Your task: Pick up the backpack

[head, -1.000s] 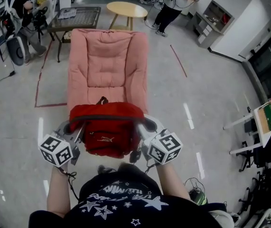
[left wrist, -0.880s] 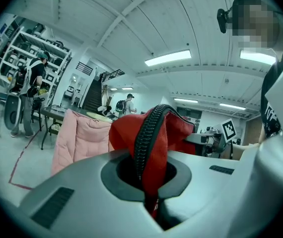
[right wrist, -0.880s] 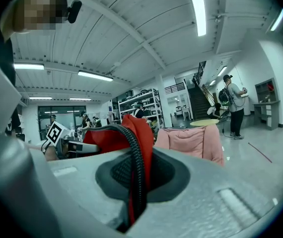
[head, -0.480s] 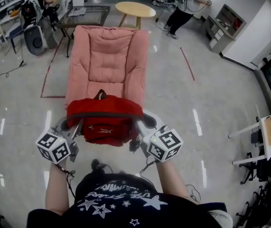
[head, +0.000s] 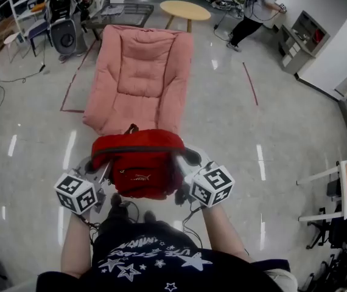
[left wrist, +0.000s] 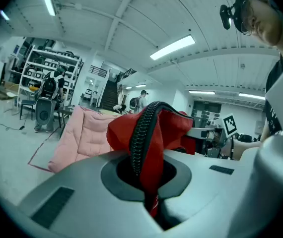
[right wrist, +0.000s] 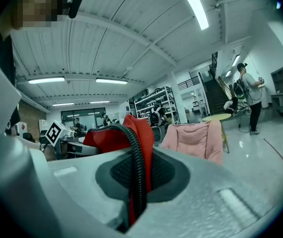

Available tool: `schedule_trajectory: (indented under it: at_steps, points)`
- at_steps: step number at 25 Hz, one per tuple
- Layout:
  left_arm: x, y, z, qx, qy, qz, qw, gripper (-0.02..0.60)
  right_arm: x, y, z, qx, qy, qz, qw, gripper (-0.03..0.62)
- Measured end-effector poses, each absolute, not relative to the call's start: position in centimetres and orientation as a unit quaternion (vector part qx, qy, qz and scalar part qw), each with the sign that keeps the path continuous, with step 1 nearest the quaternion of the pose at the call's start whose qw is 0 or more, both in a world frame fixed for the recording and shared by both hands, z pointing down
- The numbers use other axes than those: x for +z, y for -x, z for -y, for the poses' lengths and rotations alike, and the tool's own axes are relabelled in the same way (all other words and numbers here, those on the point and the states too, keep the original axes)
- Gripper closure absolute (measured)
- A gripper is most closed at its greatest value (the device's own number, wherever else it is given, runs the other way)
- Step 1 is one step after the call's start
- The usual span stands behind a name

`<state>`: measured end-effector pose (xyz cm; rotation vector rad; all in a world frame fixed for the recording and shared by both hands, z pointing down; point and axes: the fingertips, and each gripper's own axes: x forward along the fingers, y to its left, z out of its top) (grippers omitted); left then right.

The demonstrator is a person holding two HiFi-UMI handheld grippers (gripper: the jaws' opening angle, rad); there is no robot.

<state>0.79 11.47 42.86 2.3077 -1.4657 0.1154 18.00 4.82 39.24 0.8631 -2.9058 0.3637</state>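
Observation:
A red backpack (head: 140, 163) with black zipper piping hangs in the air in front of me, clear of the pink chair. My left gripper (head: 96, 170) is shut on its left side, and the red fabric with the black piping (left wrist: 149, 148) is pinched between its jaws. My right gripper (head: 182, 165) is shut on the right side, where fabric and piping (right wrist: 139, 167) run down into its closed jaws. Both marker cubes sit near my body at the bottom of the head view.
A pink padded floor chair (head: 140, 78) lies just beyond the backpack on the glossy floor. Behind it stand a dark table (head: 117, 11) and a round wooden table (head: 184, 8). Shelving (head: 27, 5) is at far left, and a person (head: 252, 11) stands at far right.
I have backed away from the chair with the backpack held in both grippers; the chair now sits farther off and the backpack no longer overlaps its seat.

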Motion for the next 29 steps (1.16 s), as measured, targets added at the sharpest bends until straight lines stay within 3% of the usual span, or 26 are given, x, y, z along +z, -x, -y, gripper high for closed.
schedule_trajectory:
  at_steps: [7,29]
  points:
    - [45.0,-4.2,-16.6,0.06,-0.819,0.521,0.233,0.574,41.6,-20.2,-8.7,0.139,-0.273,0.95,0.058,0.576]
    - [41.8,-1.7,-12.2,0.06,-0.814,0.54,0.205,0.574,39.1,-18.1,-5.1,0.127,-0.264,0.955,0.051,0.574]
